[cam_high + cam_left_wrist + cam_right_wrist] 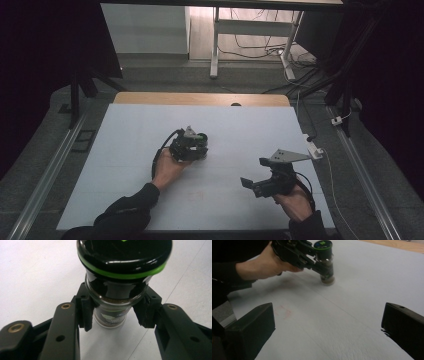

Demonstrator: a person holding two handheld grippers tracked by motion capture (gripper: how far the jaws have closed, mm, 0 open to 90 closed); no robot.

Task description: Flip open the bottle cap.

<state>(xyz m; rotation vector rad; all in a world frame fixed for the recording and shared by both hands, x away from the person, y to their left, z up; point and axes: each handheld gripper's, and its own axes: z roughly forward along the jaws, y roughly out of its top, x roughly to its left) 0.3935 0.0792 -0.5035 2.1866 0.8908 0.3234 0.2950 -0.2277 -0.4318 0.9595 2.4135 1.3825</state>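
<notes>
1. The table (125,150) carries a white sheet; a faint reddish smudge (285,311) marks it near the right gripper's camera. Beyond the far wooden edge, cables (260,47) lie on the floor.
2. The left gripper (192,147), held in the left hand (167,170), is clamped on a jar (115,302) near the table's middle.
3. The jar stands upright on the sheet: clear glass, brown contents, a black lid (125,252) with a green ring.
4. The right gripper (255,185), well apart from the jar near the table's right front, has its jaws spread wide on nothing.
</notes>
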